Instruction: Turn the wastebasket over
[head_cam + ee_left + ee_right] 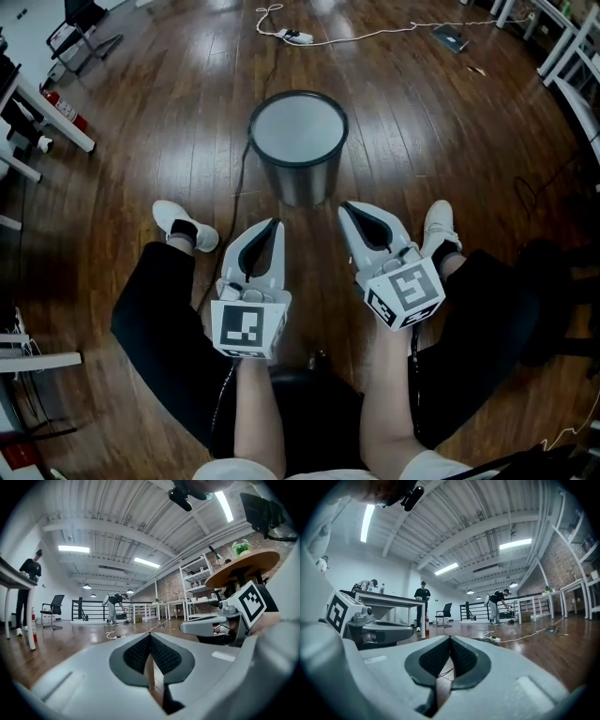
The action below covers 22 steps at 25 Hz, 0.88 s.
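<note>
Head view shows left gripper point(273, 225) and right gripper point(347, 208), jaws pressed together empty, near wastebasket point(298, 167)

A power strip point(298, 37) lies on the wooden floor point(141, 141), a fire extinguisher point(64, 108) beside a table leg point(75, 134).

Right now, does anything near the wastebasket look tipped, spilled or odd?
Nothing stands out. The wastebasket stands straight on the floor with no spill around it. The left gripper and right gripper are shut, empty, apart from it.
</note>
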Motion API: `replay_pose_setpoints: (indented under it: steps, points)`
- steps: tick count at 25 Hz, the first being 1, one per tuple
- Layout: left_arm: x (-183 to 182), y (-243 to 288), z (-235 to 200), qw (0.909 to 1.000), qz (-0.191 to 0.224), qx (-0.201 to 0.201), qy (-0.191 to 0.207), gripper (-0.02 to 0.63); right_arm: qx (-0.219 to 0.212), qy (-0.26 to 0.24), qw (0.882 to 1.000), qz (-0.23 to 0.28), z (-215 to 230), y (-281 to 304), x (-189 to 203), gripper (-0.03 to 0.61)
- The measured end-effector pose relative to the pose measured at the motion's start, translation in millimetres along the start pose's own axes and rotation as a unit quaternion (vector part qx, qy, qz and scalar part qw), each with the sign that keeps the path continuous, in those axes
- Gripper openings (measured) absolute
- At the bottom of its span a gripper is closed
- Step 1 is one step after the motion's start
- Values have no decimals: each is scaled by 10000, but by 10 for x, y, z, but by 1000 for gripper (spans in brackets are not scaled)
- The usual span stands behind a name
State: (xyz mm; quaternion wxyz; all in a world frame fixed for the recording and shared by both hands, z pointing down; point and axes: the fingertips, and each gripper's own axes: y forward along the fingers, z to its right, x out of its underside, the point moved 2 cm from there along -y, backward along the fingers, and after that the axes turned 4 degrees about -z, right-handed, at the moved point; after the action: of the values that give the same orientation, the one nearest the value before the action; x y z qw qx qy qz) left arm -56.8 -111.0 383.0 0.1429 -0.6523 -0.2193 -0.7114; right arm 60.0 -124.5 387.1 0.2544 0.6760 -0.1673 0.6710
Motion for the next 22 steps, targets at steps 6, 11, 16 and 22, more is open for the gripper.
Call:
replay_pose_setpoints:
  steps: [6,11,16,22]
  points:
    - [19,-847,72,9992,205,348,-43,17,558,51,9978,357,-584,-643,-57,-8]
    - [24,-1676,211,9982,304,362,-362,17,455,-176,9988,-42,-1275,-1020,-15,-8]
    - [243,-2454,284,9974,351,187,-604,17,106,-496,9984,-264,-2173,-1398,103,-8]
    - [373,-3116,713,9981,328,204,-489,17,59,-460,9986,-255,-2758,-2104,276,-8]
